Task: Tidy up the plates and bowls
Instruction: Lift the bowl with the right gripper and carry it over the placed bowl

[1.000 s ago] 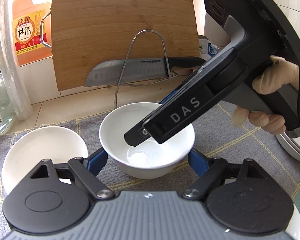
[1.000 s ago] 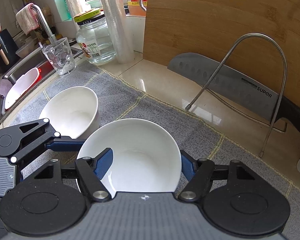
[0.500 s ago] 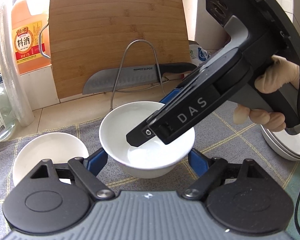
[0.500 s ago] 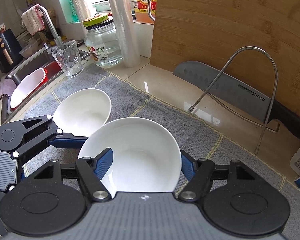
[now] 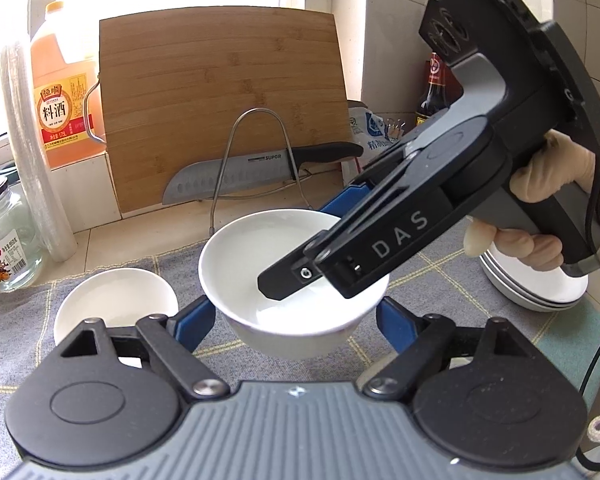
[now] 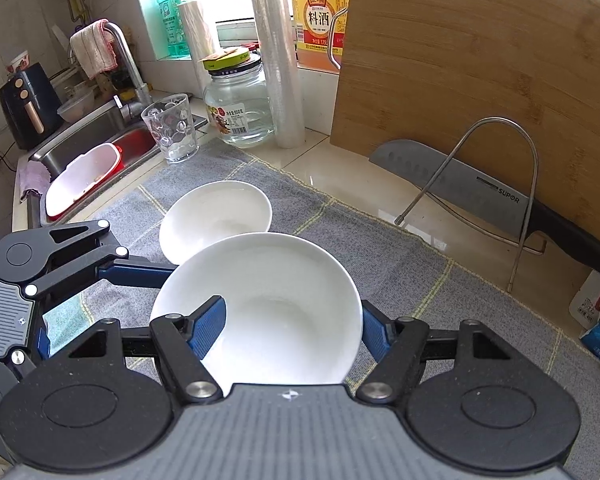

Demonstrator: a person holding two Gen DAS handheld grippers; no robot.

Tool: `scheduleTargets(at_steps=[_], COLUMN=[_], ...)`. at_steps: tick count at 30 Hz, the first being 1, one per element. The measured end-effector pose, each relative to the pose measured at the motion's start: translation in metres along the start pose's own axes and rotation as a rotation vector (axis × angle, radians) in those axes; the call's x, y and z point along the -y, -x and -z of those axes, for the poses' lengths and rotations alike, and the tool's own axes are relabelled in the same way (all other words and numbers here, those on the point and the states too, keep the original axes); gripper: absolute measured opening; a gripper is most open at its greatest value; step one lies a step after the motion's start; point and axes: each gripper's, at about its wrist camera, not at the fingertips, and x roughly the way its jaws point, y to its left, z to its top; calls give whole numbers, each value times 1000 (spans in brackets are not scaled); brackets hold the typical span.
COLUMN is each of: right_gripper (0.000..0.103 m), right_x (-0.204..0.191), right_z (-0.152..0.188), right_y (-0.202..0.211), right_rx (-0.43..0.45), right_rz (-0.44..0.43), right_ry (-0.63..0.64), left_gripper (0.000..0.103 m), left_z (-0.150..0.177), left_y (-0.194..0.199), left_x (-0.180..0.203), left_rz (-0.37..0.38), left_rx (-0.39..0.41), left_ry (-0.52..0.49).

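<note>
Two claws share one white bowl (image 5: pixel 288 280) here. Our right gripper (image 6: pixel 292 320) pinches its wall, one blue pad inside the bowl and the other outside. Our left gripper (image 5: pixel 296 316) stands spread around the same bowl, blue fingers (image 5: pixel 196 318) at either side; whether they touch it we cannot tell. We see the bowl above the grey checked cloth (image 6: pixel 380 248), with a second white bowl (image 6: pixel 216 216) just beyond and stacked plates (image 5: pixel 536 292) under the gloved hand (image 5: pixel 540 200).

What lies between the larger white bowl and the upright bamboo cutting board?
A bent steel wire stand and a grey black-handled knife, seen in both wrist views.
</note>
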Motion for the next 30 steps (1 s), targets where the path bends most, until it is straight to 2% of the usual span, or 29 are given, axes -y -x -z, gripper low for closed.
scheduleTargets(at_steps=[15,30], right_gripper=[76,76], right_x=[-34,-47], right_z=[33,69], right_y=[33,54], right_rx=[21,9], right_rz=[15,56], right_ry=[-16,-84], left_gripper=[87,87], left_z=[18,32], left_y=[40,50], left_x=[21,41], left_rz=[43,128], left_rx=[-1,-38], left_ry=[-25,-48])
